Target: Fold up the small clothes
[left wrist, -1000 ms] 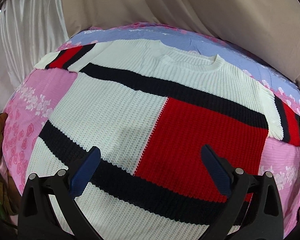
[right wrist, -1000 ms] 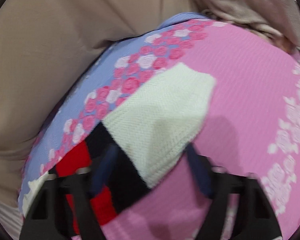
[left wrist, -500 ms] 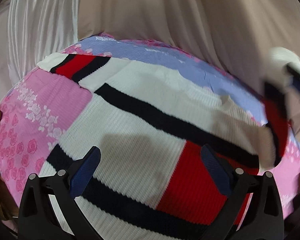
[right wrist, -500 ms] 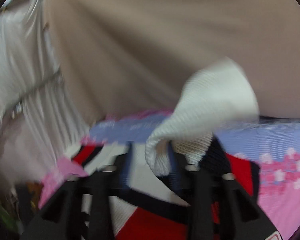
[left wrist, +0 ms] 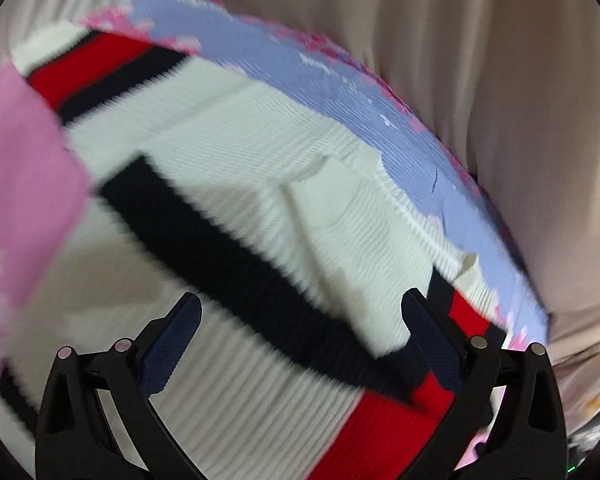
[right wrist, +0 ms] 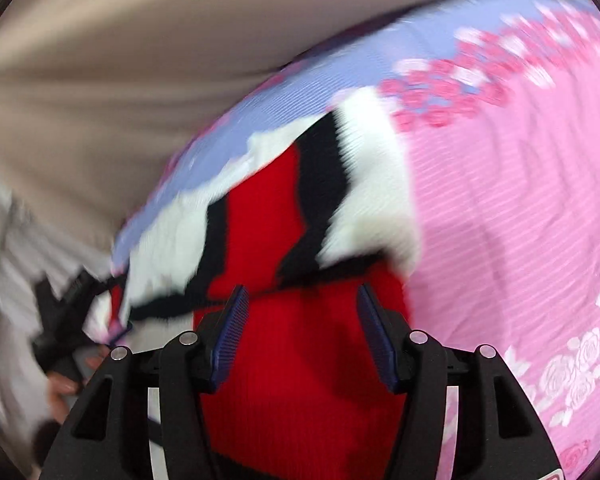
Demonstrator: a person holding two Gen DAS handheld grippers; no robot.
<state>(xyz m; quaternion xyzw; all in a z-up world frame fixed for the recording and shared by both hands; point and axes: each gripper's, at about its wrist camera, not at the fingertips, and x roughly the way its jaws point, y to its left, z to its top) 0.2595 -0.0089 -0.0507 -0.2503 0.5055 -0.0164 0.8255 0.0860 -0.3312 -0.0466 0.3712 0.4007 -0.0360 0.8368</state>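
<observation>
Sweater (left wrist: 236,216) in white, red and black knit is seen spread over a bedspread (left wrist: 340,92) of pink and lilac with a rose pattern. In the left wrist view, one sleeve (left wrist: 352,248) is laid folded across the white chest, running from about 12 o'clock down toward 4 o'clock, with its red and black bands near the right finger. The left gripper (left wrist: 300,316) is held spread wide above the knit, with nothing between its blue pads (left wrist: 168,344); whether the tips touch the fabric cannot be told. In the right wrist view, the right gripper (right wrist: 300,312) is seen with its jaws parted over a red panel of the sweater (right wrist: 300,360), nothing clamped. The folded sleeve (right wrist: 340,184) lies beyond it toward 12 o'clock, and pink bedspread (right wrist: 520,240) fills the 3 o'clock side. A beige curtain (right wrist: 100,80) hangs behind. Both views are blurred.
</observation>
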